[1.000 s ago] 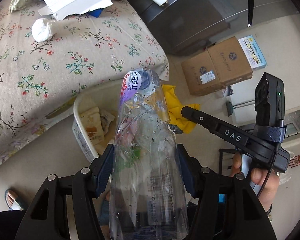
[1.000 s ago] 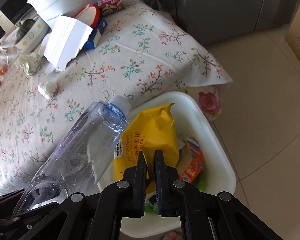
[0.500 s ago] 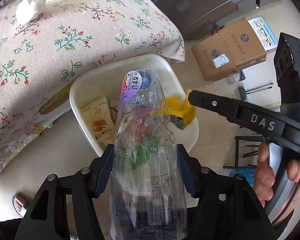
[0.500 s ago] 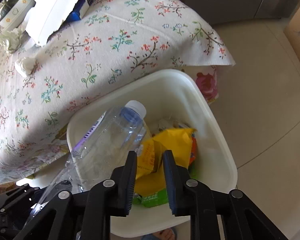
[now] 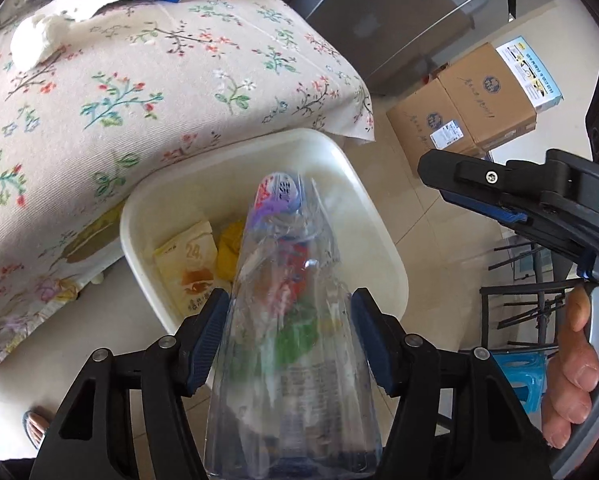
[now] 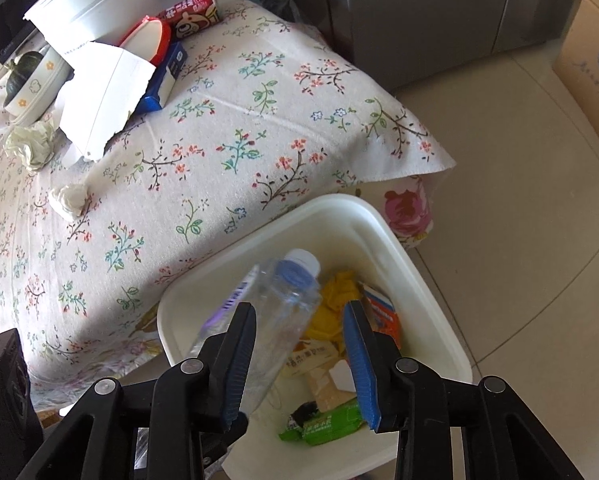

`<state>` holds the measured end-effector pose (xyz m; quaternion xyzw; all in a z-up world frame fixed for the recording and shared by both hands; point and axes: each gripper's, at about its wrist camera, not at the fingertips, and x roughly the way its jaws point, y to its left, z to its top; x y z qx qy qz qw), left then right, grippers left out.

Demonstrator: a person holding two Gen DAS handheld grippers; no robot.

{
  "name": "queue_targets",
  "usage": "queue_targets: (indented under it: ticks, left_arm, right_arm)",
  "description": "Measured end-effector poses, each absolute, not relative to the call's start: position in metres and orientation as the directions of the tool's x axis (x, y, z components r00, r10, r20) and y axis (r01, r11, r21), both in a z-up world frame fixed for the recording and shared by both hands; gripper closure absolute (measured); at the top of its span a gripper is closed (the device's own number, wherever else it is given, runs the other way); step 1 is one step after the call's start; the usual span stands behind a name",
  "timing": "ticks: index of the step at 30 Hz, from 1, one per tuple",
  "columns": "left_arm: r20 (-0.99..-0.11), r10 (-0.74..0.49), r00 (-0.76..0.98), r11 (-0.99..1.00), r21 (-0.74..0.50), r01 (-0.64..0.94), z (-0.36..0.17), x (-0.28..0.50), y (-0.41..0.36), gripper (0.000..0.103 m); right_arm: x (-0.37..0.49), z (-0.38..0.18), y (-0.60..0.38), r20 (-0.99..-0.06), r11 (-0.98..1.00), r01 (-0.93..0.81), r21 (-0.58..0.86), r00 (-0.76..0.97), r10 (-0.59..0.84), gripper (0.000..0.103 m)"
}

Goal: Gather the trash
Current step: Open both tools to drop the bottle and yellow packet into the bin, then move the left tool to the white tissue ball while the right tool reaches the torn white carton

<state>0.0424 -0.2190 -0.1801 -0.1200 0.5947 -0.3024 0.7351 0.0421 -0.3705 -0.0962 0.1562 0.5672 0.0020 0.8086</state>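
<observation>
Wrapper gone from my right gripper (image 6: 299,354): jaws opening, nothing between them, yellow snack bag (image 6: 333,312) now lies in white bin (image 6: 427,292). Left gripper (image 5: 289,338) lower over bin, pads clamped on clear plastic bottle (image 5: 291,320). Judgement: bottle drops next.

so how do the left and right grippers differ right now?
The left gripper is clamped on the clear bottle, though its jaws are easing open; the right gripper holds nothing, its jaws opening. Left jaws stand wider than right. Both point down over the white bin.
</observation>
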Motion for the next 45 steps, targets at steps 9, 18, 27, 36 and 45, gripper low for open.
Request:
queue_targets:
  ticks: [9,18,27,36,45]
  left_arm:
    - [-0.787,-0.612,0.084,0.769,-0.566,0.296,-0.177,0.05,-0.219,0.033]
    - [-0.806,-0.577,0.131,0.81,-0.544,0.218,-0.152,0.062,-0.185,0.032]
    - [-0.816,-0.5,0.291,0.866,-0.48,0.141,-0.089,0.11,-0.107,0.029]
    - [-0.859,-0.412,0.303,0.91,-0.407,0.081,-0.099,0.155,-0.059,0.025]
    - [-0.867,-0.374,0.329,0.921,-0.388,0.025,-0.128,0.188,-0.071,0.025]
  right_arm:
    - [0.044,-0.094,-0.37,-0.907,0.941,0.175,0.291,0.363,0.213,0.058]
    - [0.052,-0.096,-0.376,-0.898,0.922,0.215,0.321,0.378,0.225,0.044]
    - [0.059,-0.072,-0.386,-0.814,0.875,0.233,0.425,0.522,0.256,0.033]
    - [0.085,-0.072,-0.37,-0.725,0.768,0.211,0.605,0.544,0.422,0.033]
    - [0.112,-0.068,-0.336,-0.683,0.722,0.186,0.666,0.542,0.49,0.033]
